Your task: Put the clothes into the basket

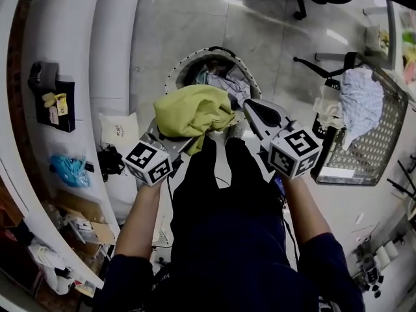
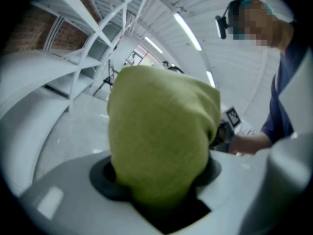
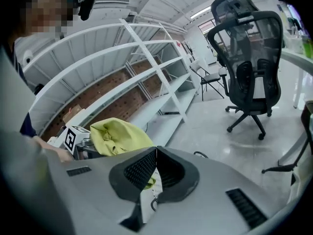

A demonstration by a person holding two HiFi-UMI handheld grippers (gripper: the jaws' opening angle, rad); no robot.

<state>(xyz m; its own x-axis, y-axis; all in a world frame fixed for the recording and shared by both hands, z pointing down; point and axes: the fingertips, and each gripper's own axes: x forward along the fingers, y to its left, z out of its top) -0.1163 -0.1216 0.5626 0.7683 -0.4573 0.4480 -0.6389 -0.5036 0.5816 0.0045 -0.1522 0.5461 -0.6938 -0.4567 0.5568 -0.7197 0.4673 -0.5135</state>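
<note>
A yellow-green garment (image 1: pixel 194 111) hangs bunched over a round white perforated basket (image 1: pixel 173 77) on the floor, which holds several other clothes (image 1: pixel 226 80). My left gripper (image 1: pixel 182 137) is shut on the garment. In the left gripper view the cloth (image 2: pixel 161 131) fills the space between the jaws and hides the fingertips of that gripper (image 2: pixel 156 190). My right gripper (image 1: pixel 247 106) is just right of the garment and above the basket's rim. In the right gripper view it (image 3: pixel 156 151) is shut with nothing between its pads, and the garment (image 3: pixel 122 136) lies to its left.
A grey perforated basket (image 1: pixel 374 142) with white and pale blue clothes (image 1: pixel 361 99) stands at the right. White shelves (image 1: pixel 65 77) with small items run along the left. An office chair (image 3: pixel 249 67) stands further off on the tiled floor.
</note>
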